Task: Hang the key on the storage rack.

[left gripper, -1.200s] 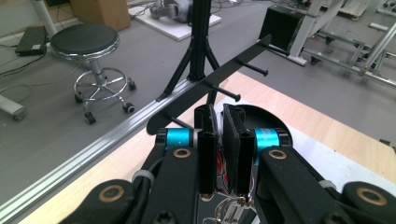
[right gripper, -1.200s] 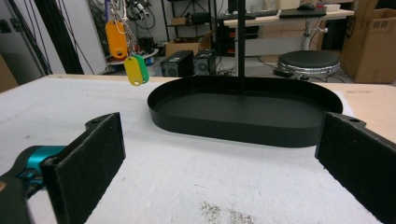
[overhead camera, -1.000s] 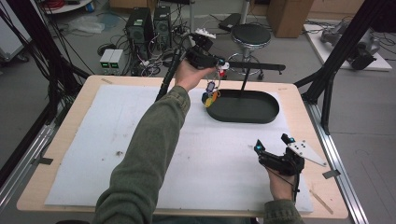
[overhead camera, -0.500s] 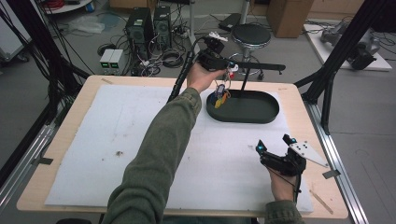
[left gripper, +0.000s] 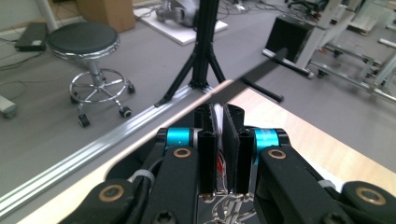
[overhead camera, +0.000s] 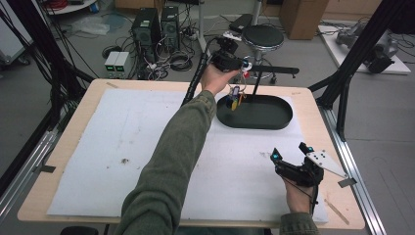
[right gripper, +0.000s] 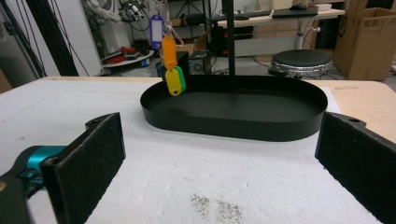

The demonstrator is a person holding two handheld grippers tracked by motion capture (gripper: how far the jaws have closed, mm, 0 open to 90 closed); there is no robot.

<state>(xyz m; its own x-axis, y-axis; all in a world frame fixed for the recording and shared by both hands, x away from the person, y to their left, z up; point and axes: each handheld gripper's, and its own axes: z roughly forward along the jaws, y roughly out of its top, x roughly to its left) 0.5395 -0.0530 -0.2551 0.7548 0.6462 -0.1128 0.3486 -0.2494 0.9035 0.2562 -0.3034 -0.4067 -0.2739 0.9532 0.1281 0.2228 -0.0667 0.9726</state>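
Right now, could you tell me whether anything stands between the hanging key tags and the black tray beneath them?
Nothing visible does. The key tags dangle from the left gripper just above the near-left rim of the black tray, whose floor looks bare apart from the upright post.

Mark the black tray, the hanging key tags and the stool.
Tray [right gripper: 243, 123], right gripper view, front wall.
Key tags [right gripper: 173, 80], right gripper view, yellow tag.
Stool [left gripper: 83, 39], left gripper view, seat top.

Overhead forward-down view; right claw camera low, facing tray [right gripper: 233, 123].
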